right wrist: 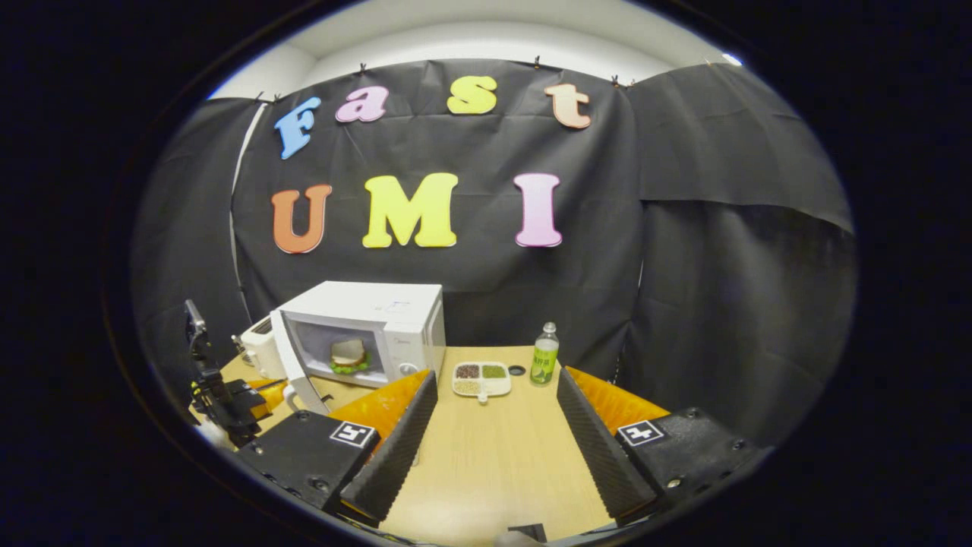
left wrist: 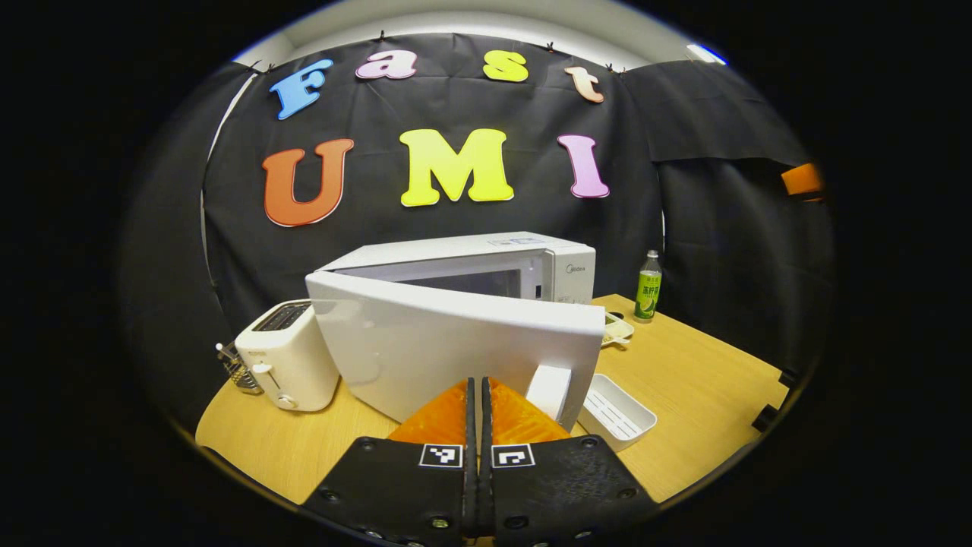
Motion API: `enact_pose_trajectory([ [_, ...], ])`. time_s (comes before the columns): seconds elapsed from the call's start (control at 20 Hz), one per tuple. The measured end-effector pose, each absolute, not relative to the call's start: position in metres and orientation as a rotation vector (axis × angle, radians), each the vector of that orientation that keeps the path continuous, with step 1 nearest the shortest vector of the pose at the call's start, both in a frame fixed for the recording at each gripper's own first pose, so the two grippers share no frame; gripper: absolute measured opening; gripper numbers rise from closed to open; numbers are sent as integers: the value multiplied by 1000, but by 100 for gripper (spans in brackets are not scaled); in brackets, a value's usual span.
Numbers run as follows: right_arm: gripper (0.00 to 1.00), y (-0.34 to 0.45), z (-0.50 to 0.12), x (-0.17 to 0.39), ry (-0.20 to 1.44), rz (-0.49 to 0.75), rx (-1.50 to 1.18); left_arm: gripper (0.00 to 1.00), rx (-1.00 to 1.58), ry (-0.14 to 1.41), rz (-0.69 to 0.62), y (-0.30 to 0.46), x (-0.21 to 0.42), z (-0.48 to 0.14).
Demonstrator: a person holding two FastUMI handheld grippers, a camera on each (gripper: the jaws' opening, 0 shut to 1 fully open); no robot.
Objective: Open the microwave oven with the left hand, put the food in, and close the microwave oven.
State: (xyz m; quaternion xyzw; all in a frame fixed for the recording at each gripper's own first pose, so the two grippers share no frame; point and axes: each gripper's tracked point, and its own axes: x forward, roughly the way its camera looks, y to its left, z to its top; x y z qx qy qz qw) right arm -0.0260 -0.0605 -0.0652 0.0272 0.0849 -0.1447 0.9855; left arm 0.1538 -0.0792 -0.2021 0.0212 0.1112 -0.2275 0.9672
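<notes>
The white microwave [left wrist: 531, 262] stands on the wooden table with its door [left wrist: 456, 346] swung partly out. My left gripper [left wrist: 477, 384] is shut with nothing between its fingers, its tips close to the door's outer face, beside the door handle [left wrist: 548, 391]. In the right gripper view the microwave [right wrist: 395, 311] holds a sandwich [right wrist: 348, 355] inside, behind the open door [right wrist: 292, 372]. My right gripper [right wrist: 497, 376] is open and holds nothing, low over the table and back from the oven. The left gripper [right wrist: 228, 406] shows farther off at the left, by the door.
A white toaster [left wrist: 285, 365] stands left of the microwave. A white tray [left wrist: 616, 410] lies right of the door. A divided dish of grains [right wrist: 481, 377] and a green bottle [right wrist: 544, 354] sit toward the back of the wooden table [right wrist: 493, 463].
</notes>
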Motion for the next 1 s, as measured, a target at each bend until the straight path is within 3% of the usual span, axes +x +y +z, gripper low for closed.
enact_pose_trajectory([
  [0.45, 92, -88, -74, 1, 199, -294, 61, 0, 47, 218, -492, -138, 200, -206],
  [0.5, 100, -89, -75, 3, 201, -293, 59, 0, 48, 218, -495, -142, 204, -207],
  [0.55, 92, -91, -74, 6, 200, -295, 54, 0, 49, 217, -496, -146, 210, -209],
  [0.8, 92, -97, -75, 17, 205, -297, 51, 0, 34, 215, -499, -165, 233, -214],
  [0.85, 100, -97, -75, 17, 208, -297, 52, 0, 34, 211, -497, -168, 237, -214],
  [0.95, 100, -99, -76, 19, 212, -292, 56, 0, 28, 210, -492, -175, 246, -215],
  [1.0, 92, -100, -78, 20, 217, -297, 56, 0, 23, 211, -494, -178, 251, -217],
])
